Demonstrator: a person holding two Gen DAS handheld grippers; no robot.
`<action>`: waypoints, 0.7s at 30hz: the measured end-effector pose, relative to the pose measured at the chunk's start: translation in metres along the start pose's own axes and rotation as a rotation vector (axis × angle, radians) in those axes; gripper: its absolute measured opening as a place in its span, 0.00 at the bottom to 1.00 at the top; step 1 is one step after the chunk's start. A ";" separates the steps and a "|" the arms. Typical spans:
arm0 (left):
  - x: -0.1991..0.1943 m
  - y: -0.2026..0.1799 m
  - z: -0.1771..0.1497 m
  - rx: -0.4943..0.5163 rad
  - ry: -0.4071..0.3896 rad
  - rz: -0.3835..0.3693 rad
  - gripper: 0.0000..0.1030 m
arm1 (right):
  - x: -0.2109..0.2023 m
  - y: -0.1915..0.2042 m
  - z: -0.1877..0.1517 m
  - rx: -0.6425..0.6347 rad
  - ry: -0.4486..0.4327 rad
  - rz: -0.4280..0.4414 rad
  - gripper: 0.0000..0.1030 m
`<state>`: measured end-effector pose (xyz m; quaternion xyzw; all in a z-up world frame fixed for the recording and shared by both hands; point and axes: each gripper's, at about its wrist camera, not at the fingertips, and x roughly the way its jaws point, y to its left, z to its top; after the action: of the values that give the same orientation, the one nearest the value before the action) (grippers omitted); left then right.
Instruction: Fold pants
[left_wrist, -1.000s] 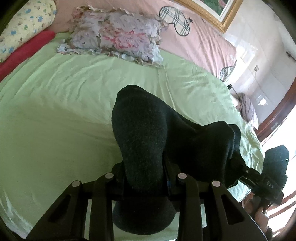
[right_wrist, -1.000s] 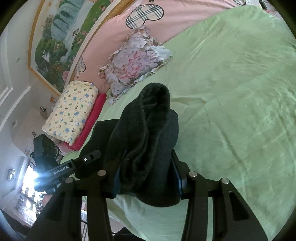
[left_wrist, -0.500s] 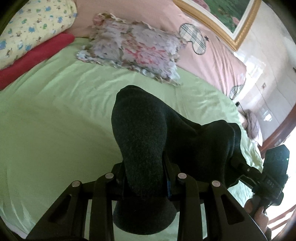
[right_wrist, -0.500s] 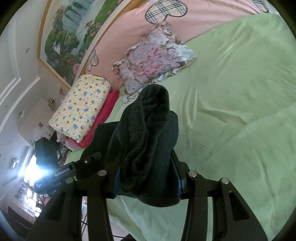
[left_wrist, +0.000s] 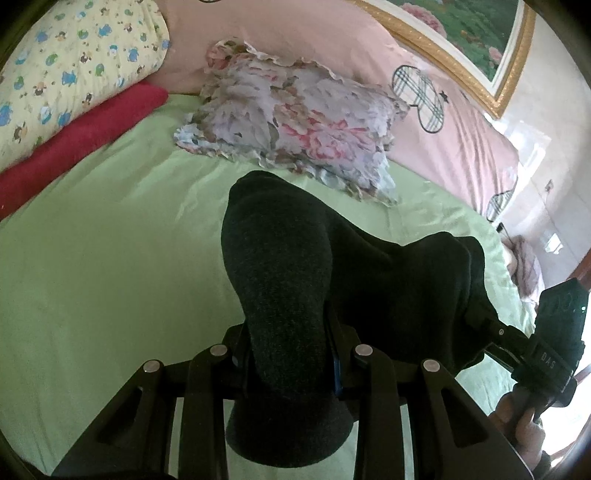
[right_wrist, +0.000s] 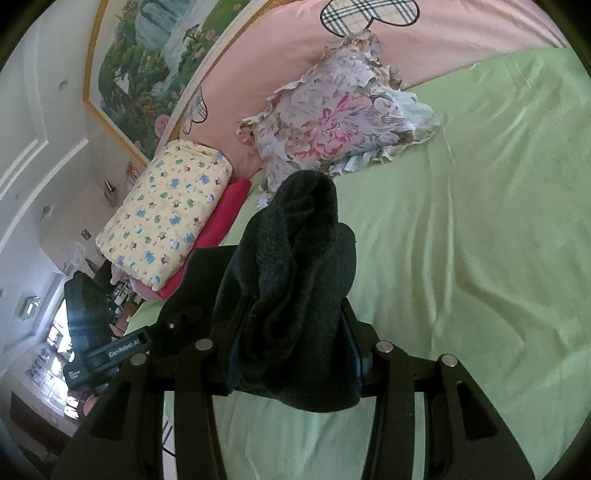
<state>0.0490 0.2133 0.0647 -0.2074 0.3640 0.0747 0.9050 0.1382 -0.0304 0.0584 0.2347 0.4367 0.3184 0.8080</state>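
Observation:
The dark grey pants hang bunched between both grippers, lifted above the green bed sheet. My left gripper is shut on one bunched part of them; the cloth hides its fingertips. The pants stretch right to my right gripper, whose body shows at the right edge. In the right wrist view my right gripper is shut on another bunch of the pants, and the left gripper's body shows at the left.
A floral frilled pillow lies at the head of the bed against the pink headboard cover. A yellow printed bolster and a red roll lie at the left. The green sheet spreads wide.
Both grippers have tilted up and moved toward the head of the bed with the pants; the pillow and bolster now sit lower and larger in view. The grip has not changed.

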 end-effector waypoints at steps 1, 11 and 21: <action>0.004 0.001 0.004 -0.002 -0.001 0.006 0.29 | 0.005 -0.001 0.003 0.000 0.001 0.000 0.45; 0.034 0.012 0.035 -0.003 -0.025 0.040 0.29 | 0.049 -0.010 0.037 -0.006 -0.002 0.003 0.45; 0.074 0.027 0.047 -0.011 -0.005 0.066 0.29 | 0.086 -0.020 0.054 -0.047 0.023 -0.036 0.45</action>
<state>0.1246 0.2567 0.0353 -0.1999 0.3680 0.1072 0.9017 0.2262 0.0119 0.0245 0.2040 0.4426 0.3164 0.8138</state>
